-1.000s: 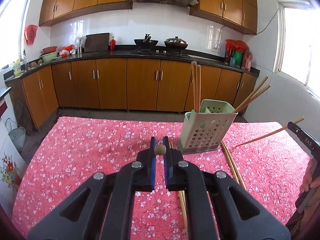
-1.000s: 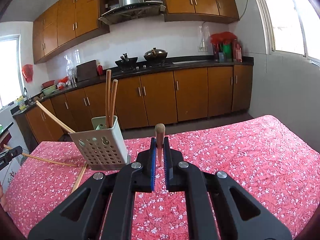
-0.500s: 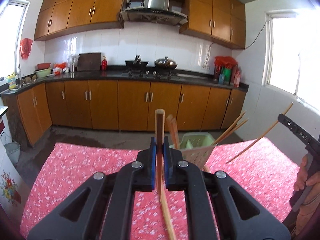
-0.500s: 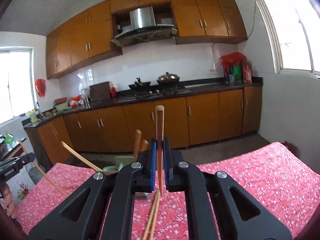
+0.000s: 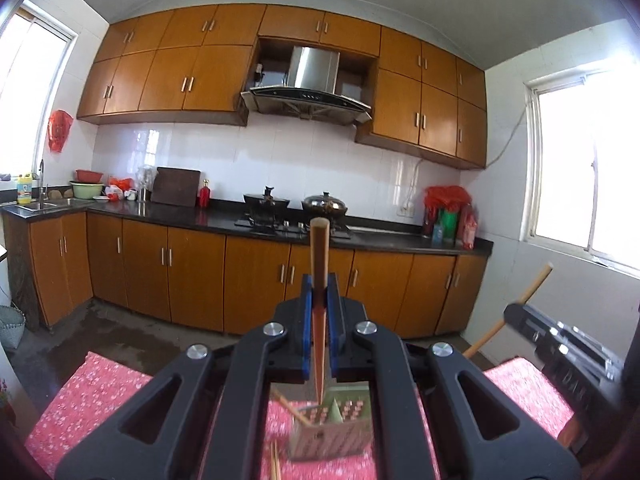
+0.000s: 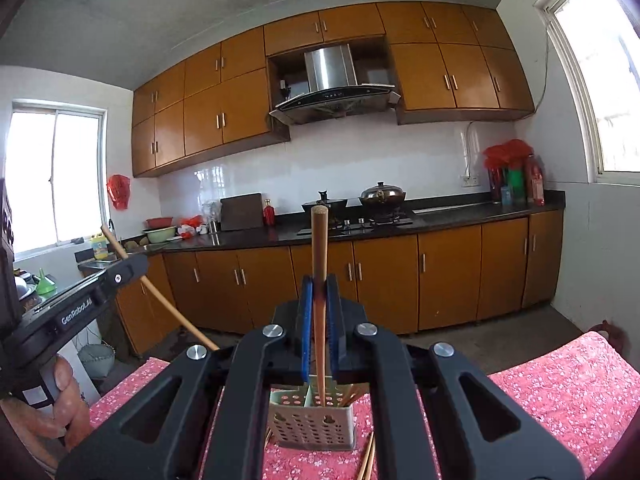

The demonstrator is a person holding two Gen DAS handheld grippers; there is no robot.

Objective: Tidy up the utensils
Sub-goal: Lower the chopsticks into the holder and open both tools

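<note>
Left gripper [image 5: 320,300] pinching a chopstick [image 5: 319,264] upright, tip down over the perforated utensil holder [image 5: 340,428]. Right gripper [image 6: 319,300] clamped on second chopstick [image 6: 319,256], lower end inside holder's middle compartment. Loose chopsticks [image 6: 368,458] flat on red floral tablecloth [image 6: 560,392] beside holder.

The holder [image 5: 330,432] is blurred in the left view, its sides hidden behind gripper arms. Loose chopsticks [image 6: 367,460] run off the bottom edge, perhaps two.

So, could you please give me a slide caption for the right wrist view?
Right gripper holds a wooden chopstick upright above the perforated grey-green plastic utensil holder on the red floral tablecloth.
</note>
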